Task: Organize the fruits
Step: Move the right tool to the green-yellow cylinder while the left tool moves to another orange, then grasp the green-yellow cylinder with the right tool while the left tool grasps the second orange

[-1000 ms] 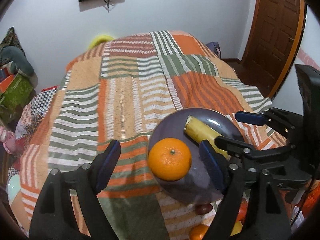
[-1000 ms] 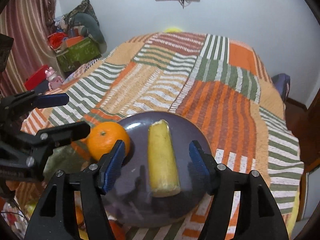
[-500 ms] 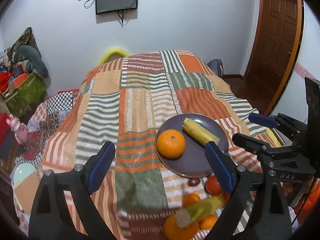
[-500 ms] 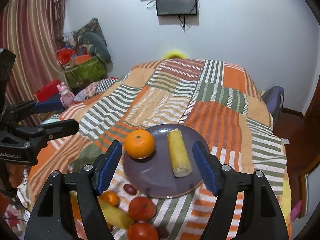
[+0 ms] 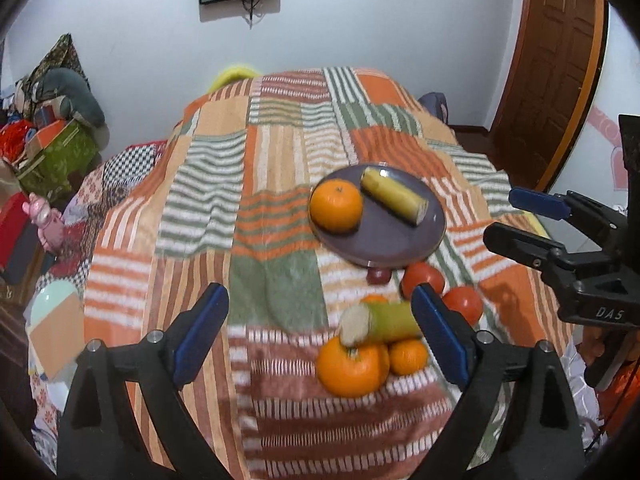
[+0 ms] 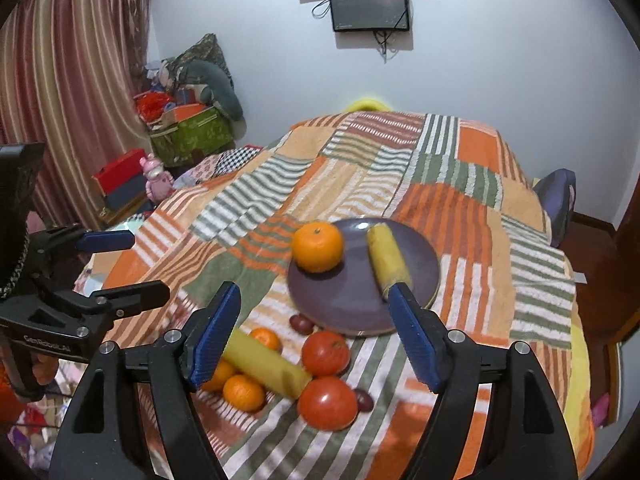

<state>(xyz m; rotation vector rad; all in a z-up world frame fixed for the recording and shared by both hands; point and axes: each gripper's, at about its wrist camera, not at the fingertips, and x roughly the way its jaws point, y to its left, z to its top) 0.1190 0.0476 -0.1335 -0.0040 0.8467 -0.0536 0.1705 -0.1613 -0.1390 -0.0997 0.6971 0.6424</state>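
Both claws, left (image 5: 320,336) and right (image 6: 314,330), hang released above the bed (image 5: 208,200). Plate (image 6: 424,260) carries an orange (image 6: 317,246) and banana piece (image 6: 387,257); other fruit (image 6: 326,396) lies beside it.

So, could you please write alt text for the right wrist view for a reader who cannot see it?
A purple plate on a striped patchwork blanket holds an orange and a banana piece. Nearer the camera, loose tomatoes, small oranges and another banana piece lie between the open right gripper fingers.
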